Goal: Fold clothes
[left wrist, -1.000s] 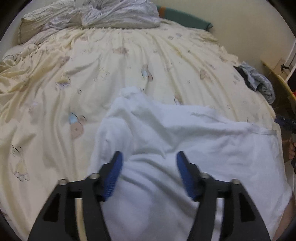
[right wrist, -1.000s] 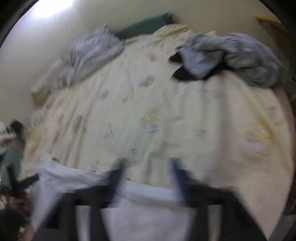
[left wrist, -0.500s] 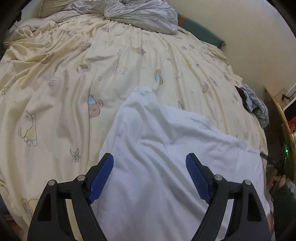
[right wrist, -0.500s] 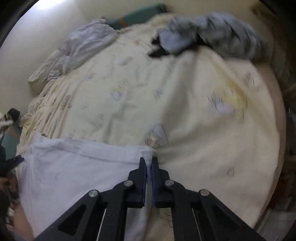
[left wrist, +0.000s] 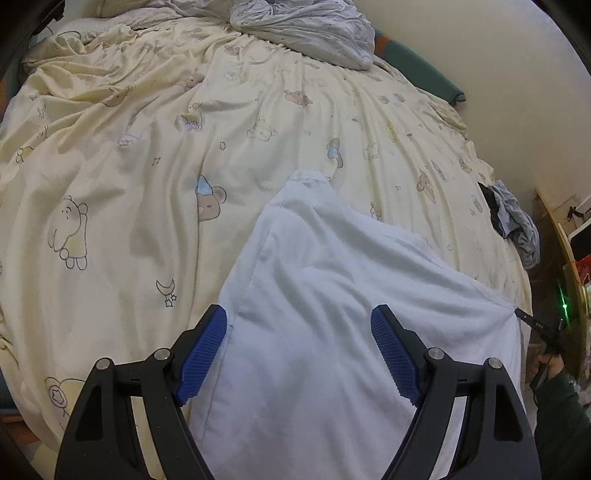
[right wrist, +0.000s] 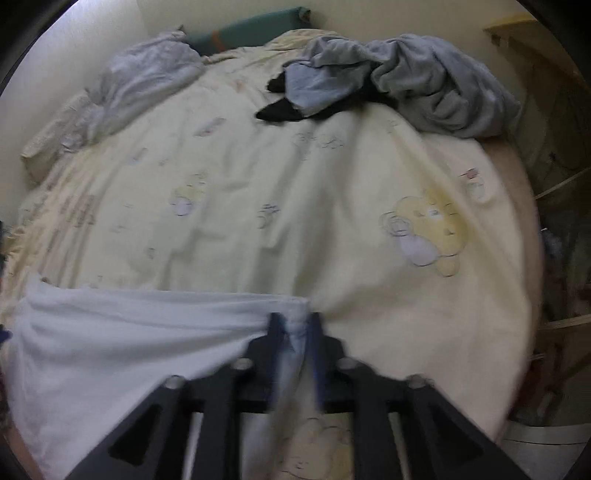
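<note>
A white garment lies spread on the near part of the bed, one sleeve reaching toward the middle. My left gripper hovers over its near left part, open wide, with nothing pinched between the blue pads. In the right wrist view the same garment runs off to the left. My right gripper is at its right corner. Its jaws are opening, and the bunched corner still lies between them. The picture there is blurred. The right gripper's tip also shows at that corner in the left wrist view.
The cream bear-print sheet covers the whole bed. A grey duvet is heaped at the far end. A pile of grey and black clothes sits near the bed's right edge. Wooden furniture stands beyond that edge. A person's hand holds the right gripper.
The right gripper came down onto the garment's right corner and shut on it; now its jaws have parted a little. The left gripper rolled and shifted slightly over the garment, staying open.
</note>
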A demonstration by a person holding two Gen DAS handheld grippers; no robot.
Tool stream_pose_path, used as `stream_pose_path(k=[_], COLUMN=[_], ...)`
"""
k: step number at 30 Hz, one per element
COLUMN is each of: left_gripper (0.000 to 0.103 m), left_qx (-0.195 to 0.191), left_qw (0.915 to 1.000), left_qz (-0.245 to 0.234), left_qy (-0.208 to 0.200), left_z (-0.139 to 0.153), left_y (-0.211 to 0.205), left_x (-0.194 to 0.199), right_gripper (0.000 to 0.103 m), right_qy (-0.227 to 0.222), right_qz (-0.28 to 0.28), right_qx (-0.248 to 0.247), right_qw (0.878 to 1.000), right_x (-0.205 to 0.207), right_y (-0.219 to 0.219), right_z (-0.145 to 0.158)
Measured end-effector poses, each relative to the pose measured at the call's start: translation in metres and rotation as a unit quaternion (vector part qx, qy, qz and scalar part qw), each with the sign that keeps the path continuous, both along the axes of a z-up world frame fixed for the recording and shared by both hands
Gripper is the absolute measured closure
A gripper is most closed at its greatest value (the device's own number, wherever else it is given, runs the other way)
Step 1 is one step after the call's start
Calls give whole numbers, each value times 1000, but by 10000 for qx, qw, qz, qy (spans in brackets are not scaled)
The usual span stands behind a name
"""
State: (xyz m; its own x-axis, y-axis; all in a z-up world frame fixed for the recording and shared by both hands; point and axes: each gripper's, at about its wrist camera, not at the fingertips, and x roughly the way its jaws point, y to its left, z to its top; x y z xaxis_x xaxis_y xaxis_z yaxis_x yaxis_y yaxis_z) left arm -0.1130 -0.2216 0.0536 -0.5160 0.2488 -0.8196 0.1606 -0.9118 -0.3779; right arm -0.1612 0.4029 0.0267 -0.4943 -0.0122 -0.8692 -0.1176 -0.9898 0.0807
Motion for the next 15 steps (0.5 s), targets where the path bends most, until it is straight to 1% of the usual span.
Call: stream_pose_path(k=[1,4,8,10,12,14,15], left_gripper=[19,19,19,19,19,19,19], left_qx=[-19,-100,-24,-261,-511,-621,-539], left_qw=[10000,9999,9993,9990,9976,9963,9965], left_qz=[-18,-17,52,-139,-360,-550,-632], left_qy=[11,120,368,342,290,219,138], left_z=[1,6,13,7,0,-9,-16], left_y=[-1,-9,-30,-31,-29,-26,-24], left_x=[-1,-9,-36,-58,-81,-101,-110], right_gripper=[43,42,42,42,42,42,42], right_qy=[37,330,469,496,454,379,342], right_qz=[-54,-13,505,699,782,821,841], right_qx=[172,207,-26,-290,-485,-645,-725], right_qw=[9998,9992,9976,9959,9947,9938,9932], right_x=[2,16,37,48,56,63,66], right_y=[0,-2,-40,-62,-77,-88,-94], right_z=[4,25,45,45,40,33,29])
